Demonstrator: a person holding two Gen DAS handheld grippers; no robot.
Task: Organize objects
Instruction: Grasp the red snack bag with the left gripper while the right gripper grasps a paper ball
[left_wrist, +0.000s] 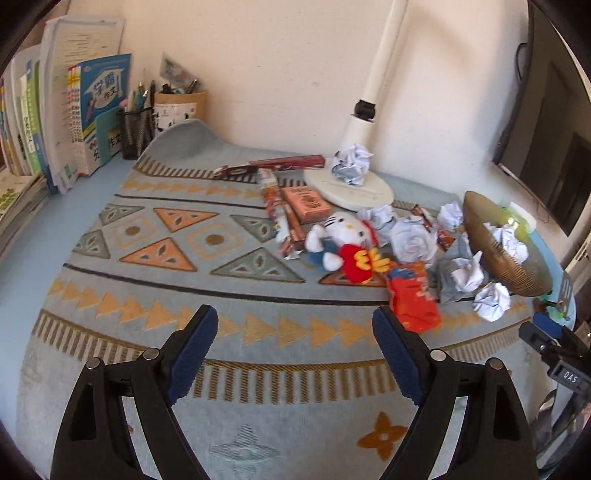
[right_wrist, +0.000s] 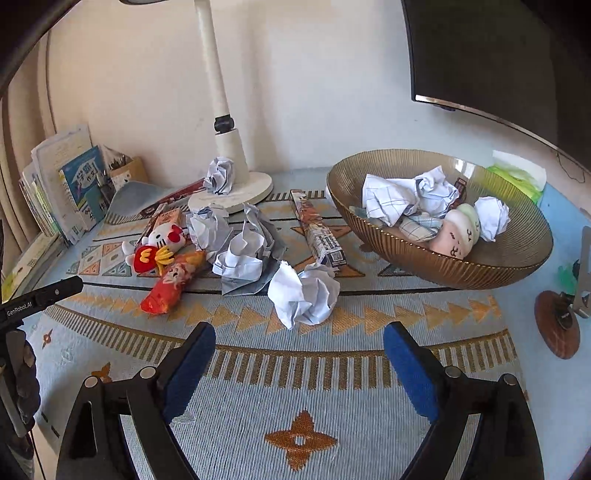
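A patterned mat (left_wrist: 184, 258) (right_wrist: 295, 387) covers the desk. On it lie a white cat plush (left_wrist: 341, 240) (right_wrist: 157, 245), a red-orange snack packet (left_wrist: 413, 299) (right_wrist: 173, 282), long printed boxes (left_wrist: 275, 206) (right_wrist: 319, 232) and several crumpled paper balls (left_wrist: 491, 301) (right_wrist: 304, 291). A ribbed golden bowl (left_wrist: 495, 254) (right_wrist: 517, 258) holds paper balls and a pale plush (right_wrist: 458, 234). My left gripper (left_wrist: 294, 325) is open and empty, above the mat, short of the packet. My right gripper (right_wrist: 300, 341) is open and empty, just in front of the nearest paper ball.
A white lamp base (left_wrist: 354, 188) (right_wrist: 236, 192) stands at the back with a paper ball on it. Books (left_wrist: 74, 122) (right_wrist: 62, 192) and pen holders (left_wrist: 138, 129) line the back left. A dark monitor (left_wrist: 550, 140) (right_wrist: 498, 59) hangs right. A round brown stand (right_wrist: 557, 325) sits far right.
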